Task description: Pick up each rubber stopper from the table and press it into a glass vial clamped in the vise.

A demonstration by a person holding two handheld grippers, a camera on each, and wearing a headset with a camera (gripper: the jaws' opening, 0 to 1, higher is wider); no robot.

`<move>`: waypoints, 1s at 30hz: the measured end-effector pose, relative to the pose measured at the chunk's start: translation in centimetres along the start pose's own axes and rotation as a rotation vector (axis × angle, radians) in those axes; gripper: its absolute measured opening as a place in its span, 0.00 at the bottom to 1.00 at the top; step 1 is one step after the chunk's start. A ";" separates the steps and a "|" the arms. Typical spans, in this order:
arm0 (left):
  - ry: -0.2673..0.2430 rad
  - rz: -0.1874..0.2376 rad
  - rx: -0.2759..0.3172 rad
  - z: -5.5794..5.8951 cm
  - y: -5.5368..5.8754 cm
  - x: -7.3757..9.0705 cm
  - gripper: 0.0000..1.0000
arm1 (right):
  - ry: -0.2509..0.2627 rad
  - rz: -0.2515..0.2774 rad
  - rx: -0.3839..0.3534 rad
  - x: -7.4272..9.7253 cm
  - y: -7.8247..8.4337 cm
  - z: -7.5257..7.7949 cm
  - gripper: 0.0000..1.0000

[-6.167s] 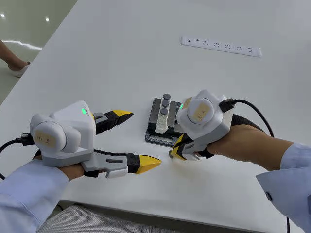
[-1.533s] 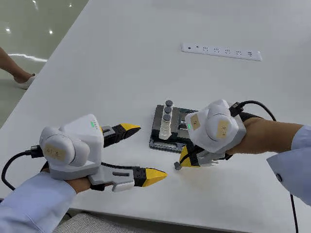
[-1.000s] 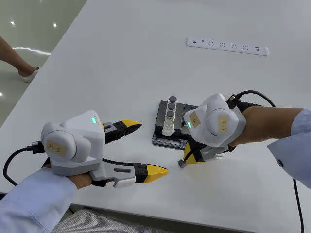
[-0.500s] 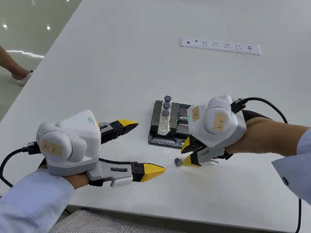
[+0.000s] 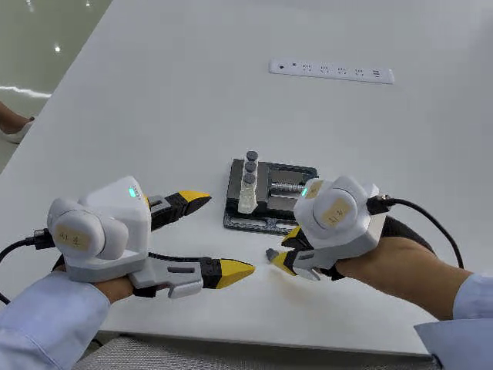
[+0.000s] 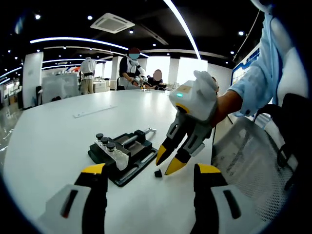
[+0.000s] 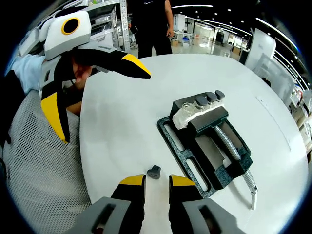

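A: One loose rubber stopper (image 5: 271,253) lies low and centre in the head view, on the desk (image 5: 154,92) just off the tip of the right tool (image 5: 283,248). How will it handle?

B: Light, soft and grippy, I judge, and small enough to roll or pop out if pinched off-centre. I'd take it across its wider top and leave the narrow end free for the vial. The left tool (image 5: 225,235), lower left, is spread wide and empty. I cannot read the right tool's jaws from here because its body mostly covers them.

A: And the left gripper view?

B: The stopper (image 6: 158,173) sits on the desk, low centre, just below the right tool (image 6: 166,164). That tool's jaws stand a little apart and hold nothing. The vise (image 6: 122,158) lies to the left with its vials (image 6: 108,146). Which vial is uncapped is too small to tell here.

A: And the right gripper view?

B: This one is clearest. The stopper (image 7: 154,171) lies just ahead of the gap between the narrowly parted jaws of the right tool (image 7: 157,181), not gripped. In the vise (image 7: 214,146), centre right, three vials carry dark stoppers, while the open vial (image 7: 185,110) at the left end of the row looks bare. Glass is brittle, so I'd press straight down and gently. Which way up the stopper lies is hard to say.
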State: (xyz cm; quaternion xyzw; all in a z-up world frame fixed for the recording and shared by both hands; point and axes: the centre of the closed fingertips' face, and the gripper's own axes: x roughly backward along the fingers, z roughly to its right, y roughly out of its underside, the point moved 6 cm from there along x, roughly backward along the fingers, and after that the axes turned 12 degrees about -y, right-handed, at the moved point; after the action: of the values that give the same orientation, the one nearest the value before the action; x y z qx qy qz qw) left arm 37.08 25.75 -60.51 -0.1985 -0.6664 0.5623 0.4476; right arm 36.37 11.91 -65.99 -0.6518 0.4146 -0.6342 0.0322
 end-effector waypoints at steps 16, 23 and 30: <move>0.009 0.004 -0.010 0.1 0.0 0.1 0.68 | 0.125 0.146 -0.136 -0.8 0.5 -0.9 0.11; 0.013 0.002 -0.013 0.4 -0.1 -0.1 0.68 | 0.135 0.144 -0.135 -0.7 0.8 -0.8 0.08; 0.018 0.000 -0.013 0.4 0.0 -0.3 0.67 | 0.077 0.143 -0.131 0.2 0.3 -0.6 0.08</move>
State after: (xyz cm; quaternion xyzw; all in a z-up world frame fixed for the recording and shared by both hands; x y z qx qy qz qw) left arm 36.95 25.30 -60.65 -0.2064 -0.6660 0.5560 0.4524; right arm 35.68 11.86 -65.87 -0.5964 0.5015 -0.6265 0.0184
